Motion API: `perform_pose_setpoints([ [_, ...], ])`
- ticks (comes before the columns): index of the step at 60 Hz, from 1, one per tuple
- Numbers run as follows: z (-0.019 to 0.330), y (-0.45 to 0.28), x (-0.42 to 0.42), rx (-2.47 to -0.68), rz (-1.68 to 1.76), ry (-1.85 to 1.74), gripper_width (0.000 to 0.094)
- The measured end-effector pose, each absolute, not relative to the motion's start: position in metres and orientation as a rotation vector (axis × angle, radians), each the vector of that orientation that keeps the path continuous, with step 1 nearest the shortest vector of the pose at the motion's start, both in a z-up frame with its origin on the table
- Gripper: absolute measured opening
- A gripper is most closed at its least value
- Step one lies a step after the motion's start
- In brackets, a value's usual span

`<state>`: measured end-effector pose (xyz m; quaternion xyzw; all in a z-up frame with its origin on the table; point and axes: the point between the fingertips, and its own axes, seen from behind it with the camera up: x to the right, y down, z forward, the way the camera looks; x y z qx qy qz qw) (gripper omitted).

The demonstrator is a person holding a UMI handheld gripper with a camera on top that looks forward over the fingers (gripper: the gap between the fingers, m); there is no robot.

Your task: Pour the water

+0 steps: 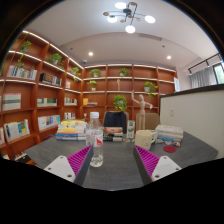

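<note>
A clear plastic bottle [96, 142] stands upright on the grey table [118, 170], just ahead of my left finger and close to its tip. My gripper [113, 160] is open, with the two magenta pads [79, 161] spread wide apart and nothing between them. A second small bottle [131, 129] stands farther back near the table's far edge, beyond the fingers. No cup shows clearly.
Stacks of books [70, 129] lie at the far left of the table and more books [168, 133] at the far right. Wooden bookshelves [35, 95] line the left wall and the back wall. A potted plant [119, 102] stands behind the table.
</note>
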<state>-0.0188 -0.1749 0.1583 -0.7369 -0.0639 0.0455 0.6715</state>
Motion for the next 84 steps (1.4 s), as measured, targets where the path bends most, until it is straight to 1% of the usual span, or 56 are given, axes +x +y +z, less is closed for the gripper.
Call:
perform_pose_setpoints([
  [7, 0.141, -0.169, -0.033, -1.693, 0.092, -0.163, 0.0856],
  [8, 0.146, -0.171, -0.029, -1.694, 0.102, -0.166, 0.0855],
  [11, 0.119, -0.138, -0.08, -1.678, 0.123, -0.159, 0.0862],
  [12, 0.118, -0.127, -0.091, -1.674, 0.129, -0.154, 0.0862],
  [17, 0.114, -0.098, -0.114, -1.66, 0.141, -0.139, 0.0861],
  [25, 0.114, -0.063, -0.118, -1.659, 0.106, -0.108, 0.0861],
  [32, 0.107, -0.042, -0.125, -1.67, 0.13, -0.087, 0.0839],
  [36, 0.101, -0.034, -0.123, -1.68, 0.12, -0.076, 0.0777],
  [41, 0.095, -0.027, -0.12, -1.691, 0.083, -0.073, 0.062],
  [42, 0.094, -0.026, -0.119, -1.69, 0.072, -0.074, 0.056],
  [44, 0.095, -0.026, -0.121, -1.683, 0.066, -0.084, 0.0558],
  [46, 0.096, -0.025, -0.121, -1.684, 0.061, -0.088, 0.0518],
  [48, 0.095, -0.025, -0.12, -1.688, 0.058, -0.082, 0.0508],
  [49, 0.096, -0.025, -0.12, -1.687, 0.058, -0.078, 0.0479],
  [51, 0.095, -0.024, -0.119, -1.684, 0.059, -0.072, 0.0466],
  [54, 0.095, -0.024, -0.118, -1.671, 0.066, -0.062, 0.0418],
  [57, 0.096, -0.024, -0.117, -1.662, 0.084, -0.045, 0.0415],
  [58, 0.094, -0.023, -0.116, -1.656, 0.093, -0.037, 0.0372],
  [67, 0.094, -0.016, -0.114, -1.684, 0.116, -0.027, 0.0369],
  [73, 0.099, -0.005, -0.104, -1.726, 0.244, 0.126, 0.0371],
  [78, 0.115, 0.014, -0.091, -1.675, 0.439, 0.314, 0.037],
  [84, 0.151, 0.033, -0.077, -1.534, 0.751, 0.601, 0.037],
])
